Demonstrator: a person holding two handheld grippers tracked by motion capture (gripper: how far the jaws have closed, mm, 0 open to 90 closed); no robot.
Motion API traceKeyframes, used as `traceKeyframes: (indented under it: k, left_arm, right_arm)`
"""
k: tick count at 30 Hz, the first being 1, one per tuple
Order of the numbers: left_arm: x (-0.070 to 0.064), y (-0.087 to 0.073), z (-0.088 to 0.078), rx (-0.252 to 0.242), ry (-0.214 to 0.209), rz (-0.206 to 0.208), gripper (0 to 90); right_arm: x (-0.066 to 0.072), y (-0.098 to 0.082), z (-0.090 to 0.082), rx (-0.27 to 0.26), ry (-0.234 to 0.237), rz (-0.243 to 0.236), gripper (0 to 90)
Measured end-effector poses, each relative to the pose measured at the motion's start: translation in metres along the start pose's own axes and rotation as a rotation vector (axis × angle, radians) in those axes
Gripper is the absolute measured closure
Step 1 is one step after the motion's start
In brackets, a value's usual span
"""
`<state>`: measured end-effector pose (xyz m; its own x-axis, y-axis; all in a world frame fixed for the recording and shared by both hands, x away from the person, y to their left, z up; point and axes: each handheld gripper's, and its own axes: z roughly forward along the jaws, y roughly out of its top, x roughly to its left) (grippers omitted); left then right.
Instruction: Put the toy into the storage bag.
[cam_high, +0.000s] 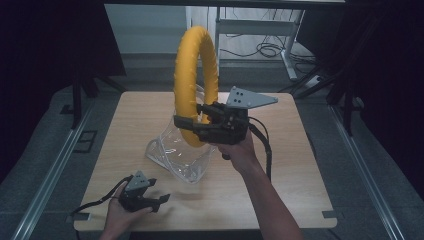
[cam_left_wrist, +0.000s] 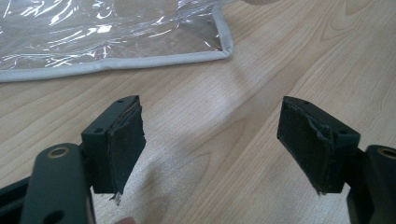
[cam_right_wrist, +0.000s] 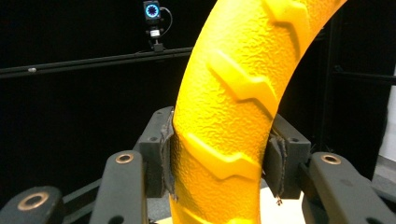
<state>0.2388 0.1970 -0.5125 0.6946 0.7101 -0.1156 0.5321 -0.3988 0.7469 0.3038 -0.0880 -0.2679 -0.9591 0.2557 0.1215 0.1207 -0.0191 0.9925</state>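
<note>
A large yellow ring (cam_high: 192, 75) with a raised tread pattern stands upright in the air above the table, held near its lower edge. My right gripper (cam_high: 192, 122) is shut on the yellow ring (cam_right_wrist: 224, 121), its pads (cam_right_wrist: 167, 154) pressing both sides of it. Under the ring a clear plastic bag (cam_high: 177, 155) with a grey hem lies crumpled on the wooden table (cam_high: 280, 165). My left gripper (cam_high: 157, 200) rests low at the table's front left, jaws wide open with nothing between them (cam_left_wrist: 210, 144). A corner of the bag (cam_left_wrist: 116, 42) lies just ahead of it.
Dark frames and curtains stand to both sides of the table. Metal rails run along the floor left and right. A desk leg and cables (cam_high: 270, 50) lie on the floor beyond the far edge.
</note>
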Motion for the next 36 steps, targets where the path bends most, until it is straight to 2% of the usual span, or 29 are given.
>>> traceKeyframes:
  k: [7,23,36]
  left_arm:
    - [0.000,0.000,0.000,0.002,0.001,0.002,22.8]
    - [0.000,-0.001,0.002,0.005,-0.001,0.003,22.8]
    - [-0.001,-0.001,0.003,0.006,0.000,0.000,22.9]
  right_arm:
    - [0.000,-0.004,0.011,-0.001,0.034,0.016,50.5]
    - [-0.006,-0.019,0.026,0.026,0.052,0.051,50.4]
    - [-0.012,-0.034,0.033,0.061,0.057,0.100,50.3]
